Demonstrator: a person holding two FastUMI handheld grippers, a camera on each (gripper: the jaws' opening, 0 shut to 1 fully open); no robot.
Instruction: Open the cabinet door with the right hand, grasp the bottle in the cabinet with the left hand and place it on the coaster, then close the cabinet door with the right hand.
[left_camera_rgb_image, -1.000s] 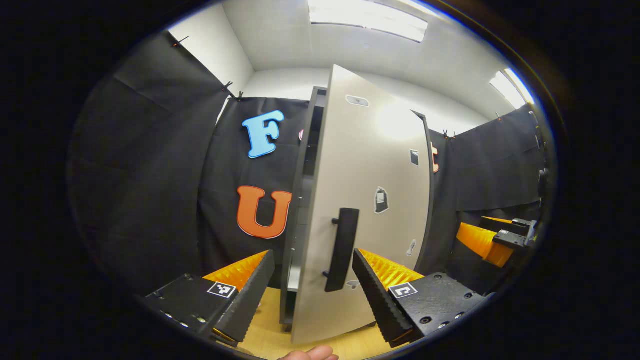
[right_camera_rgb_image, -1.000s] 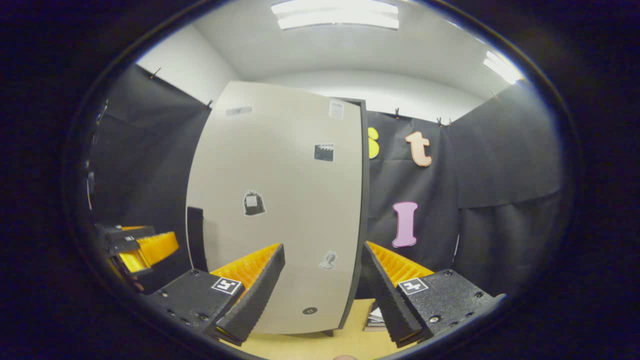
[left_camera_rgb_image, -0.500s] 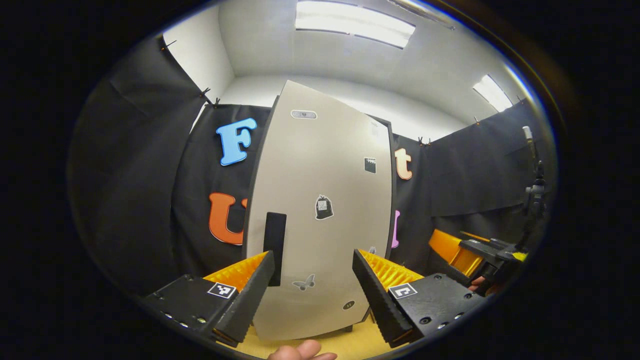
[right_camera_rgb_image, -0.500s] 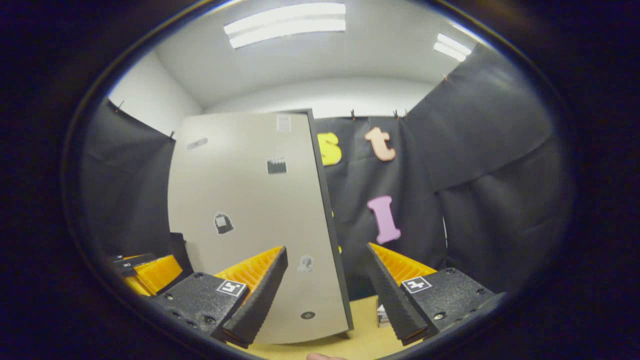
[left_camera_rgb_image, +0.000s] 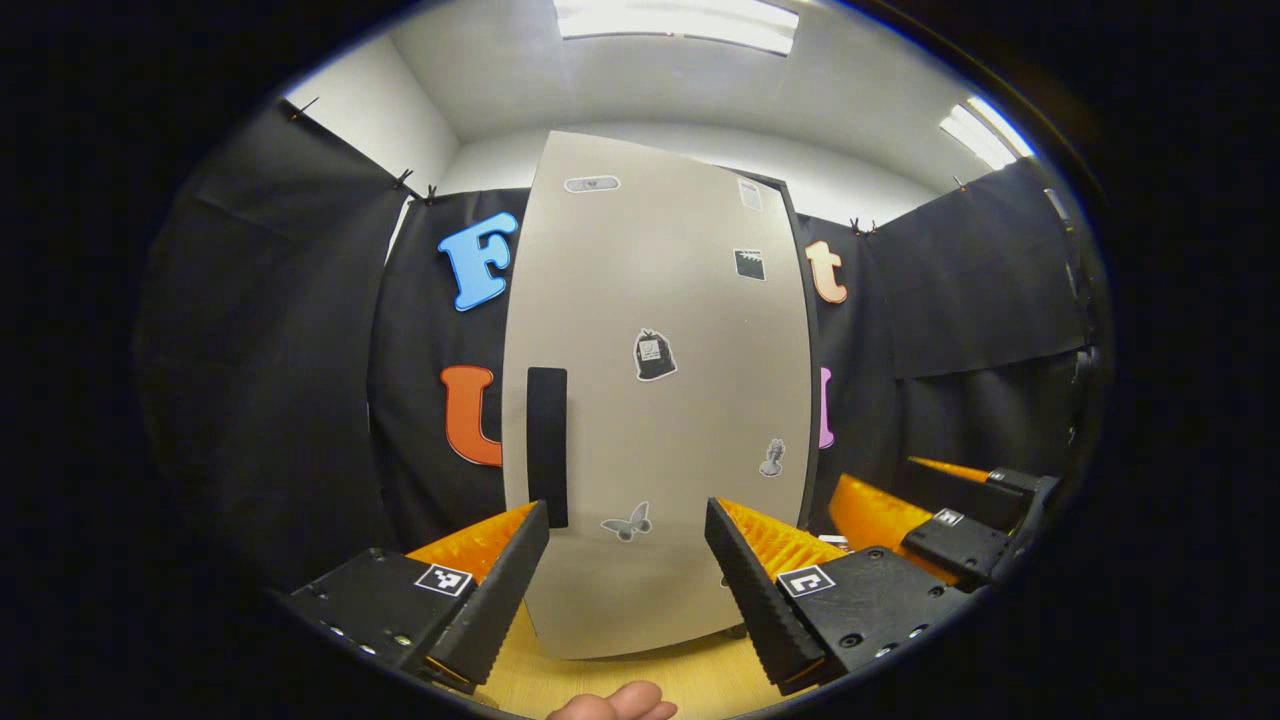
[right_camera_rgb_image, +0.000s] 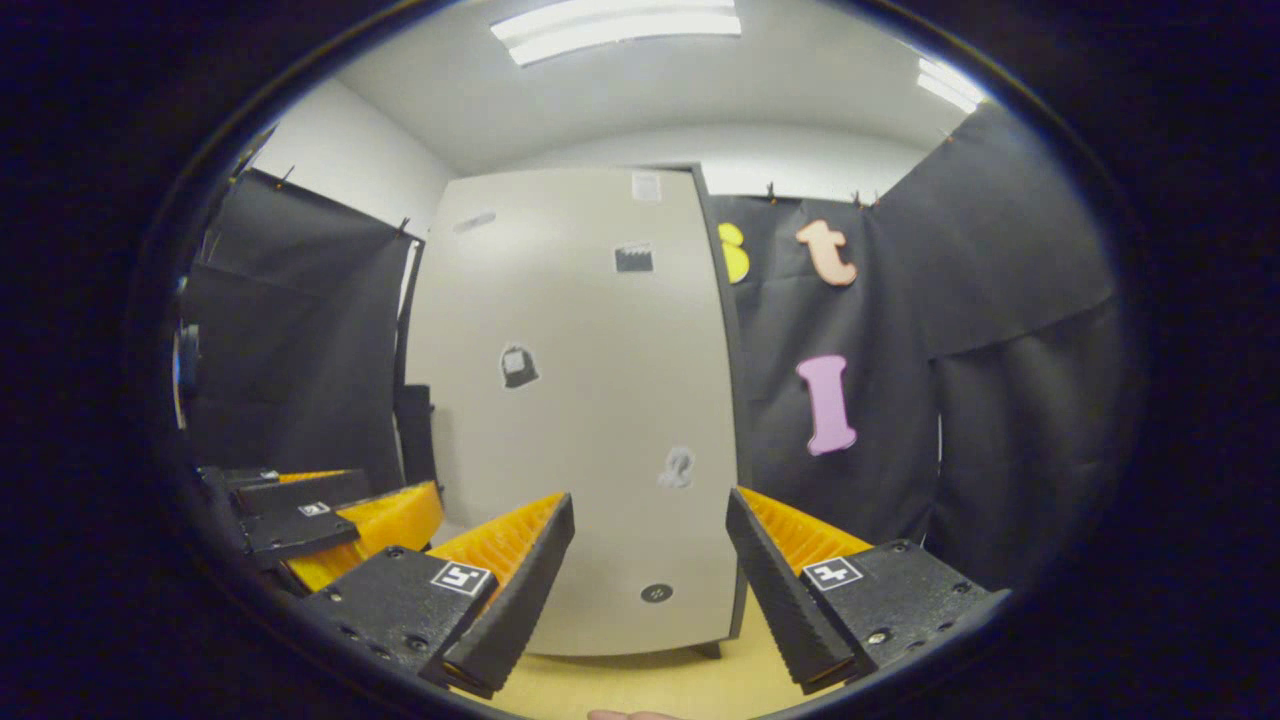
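The cabinet door (left_camera_rgb_image: 660, 400) stands flush against its cabinet, a pale panel facing both claws, with a dark upright handle (left_camera_rgb_image: 547, 445) near its left edge in the left gripper view. Small stickers dot the panel: a butterfly (left_camera_rgb_image: 627, 523) low down, a dark bag shape (left_camera_rgb_image: 653, 355) near the middle, and a few more toward the top. The left claw (left_camera_rgb_image: 627, 560) hangs in front of the lower part of the door with its fingers spread wide and nothing between them; the handle sits just above its left finger, apart from it. A fingertip of the person's hand (left_camera_rgb_image: 612, 703) peeks in at the very bottom of that view. The right claw (right_camera_rgb_image: 648, 560) is likewise spread open and empty, pointing at the door's lower right part, close to its dark right edge (the side against the black cloth wall). In the left gripper view, the right claw (left_camera_rgb_image: 935, 520) sits off to the right, low beside the cabinet. The cabinet rests on a light wooden surface (right_camera_rgb_image: 650, 685). With the door closed, I cannot tell where the bottle is.
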